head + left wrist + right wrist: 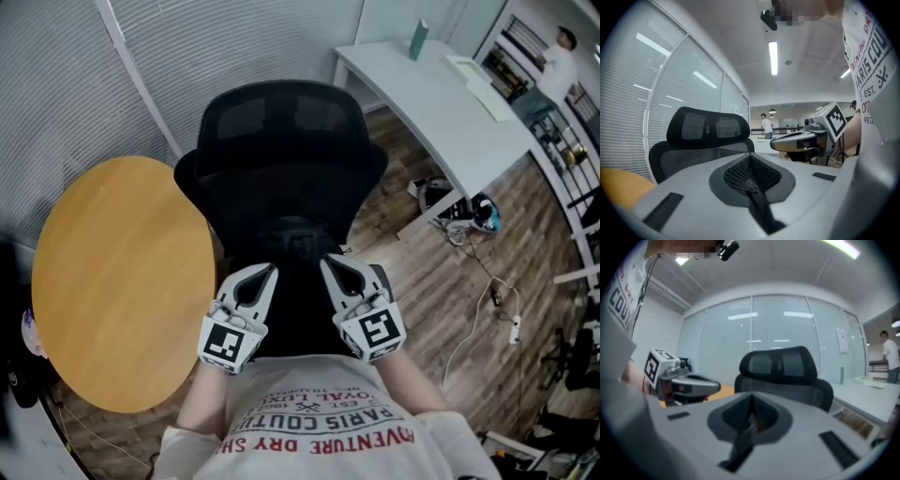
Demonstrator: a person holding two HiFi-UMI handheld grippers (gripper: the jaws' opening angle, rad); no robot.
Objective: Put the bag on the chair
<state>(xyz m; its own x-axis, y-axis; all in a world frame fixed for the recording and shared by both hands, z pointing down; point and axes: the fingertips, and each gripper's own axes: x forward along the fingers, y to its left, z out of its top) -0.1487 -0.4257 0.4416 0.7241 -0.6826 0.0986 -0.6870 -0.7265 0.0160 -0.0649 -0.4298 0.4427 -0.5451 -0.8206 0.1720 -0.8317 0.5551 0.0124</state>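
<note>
Fingers of the left gripper [264,274] and right gripper [330,262] pinch tight on the bag [296,314] straps [757,201] (black against black) over the chair [281,122]. A round wooden table [122,281] stands beside it.

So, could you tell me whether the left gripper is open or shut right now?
Shut: the left gripper has its jaws closed together, pinching a dark strap between their pads.

Chair [281,141] at centre, round table [112,281] just to its left, desk [441,103] behind to its right (cables [487,300] on the floor [422,272] beside that desk); left gripper [267,272] and right gripper [329,263] side by side before the chair, a strap [757,201] pinched between each one's jaws.
</note>
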